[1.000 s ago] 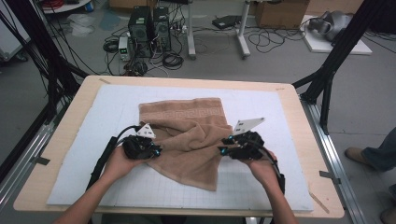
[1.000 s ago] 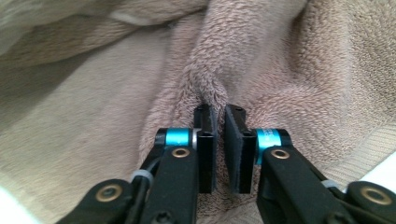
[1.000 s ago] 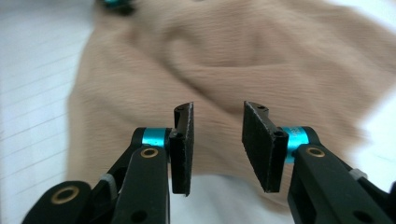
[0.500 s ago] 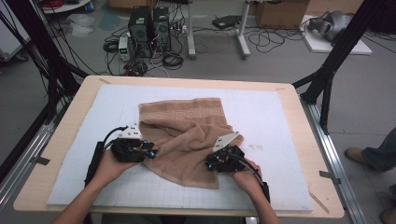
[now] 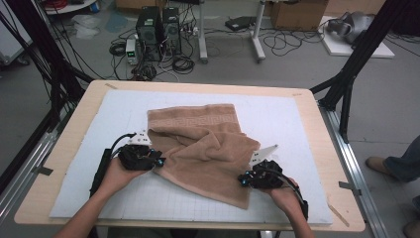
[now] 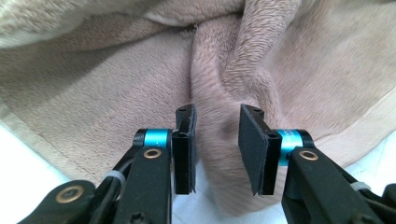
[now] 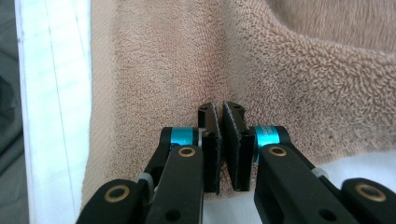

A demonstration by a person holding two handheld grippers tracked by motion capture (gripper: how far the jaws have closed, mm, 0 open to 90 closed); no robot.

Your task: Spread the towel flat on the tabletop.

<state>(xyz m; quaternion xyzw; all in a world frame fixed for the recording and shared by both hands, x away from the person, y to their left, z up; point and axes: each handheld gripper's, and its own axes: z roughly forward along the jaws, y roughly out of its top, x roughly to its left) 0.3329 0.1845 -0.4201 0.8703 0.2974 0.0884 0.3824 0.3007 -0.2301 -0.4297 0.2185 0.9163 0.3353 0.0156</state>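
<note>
Right gripper (image 7: 220, 140): pads together, apparently pinching the near-right edge of the tan terry-cloth towel (image 5: 208, 148); the pinch line itself is hard to see, so that's my read. Likely holding that edge to pull the cloth flat or fold it.

Left gripper (image 6: 215, 149): pads apart, a raised ridge of towel between them, not pressed. Jaws have just been opening, then eased in slightly. Looks like a regrip.

Towel lies rumpled ahead of both sets of fingers on the white gridded mat (image 5: 297, 119) over the wooden table (image 5: 69, 153).

Versus a second back: right hand has dropped toward the near corner and clamped; left has slid outward off the middle.
</note>
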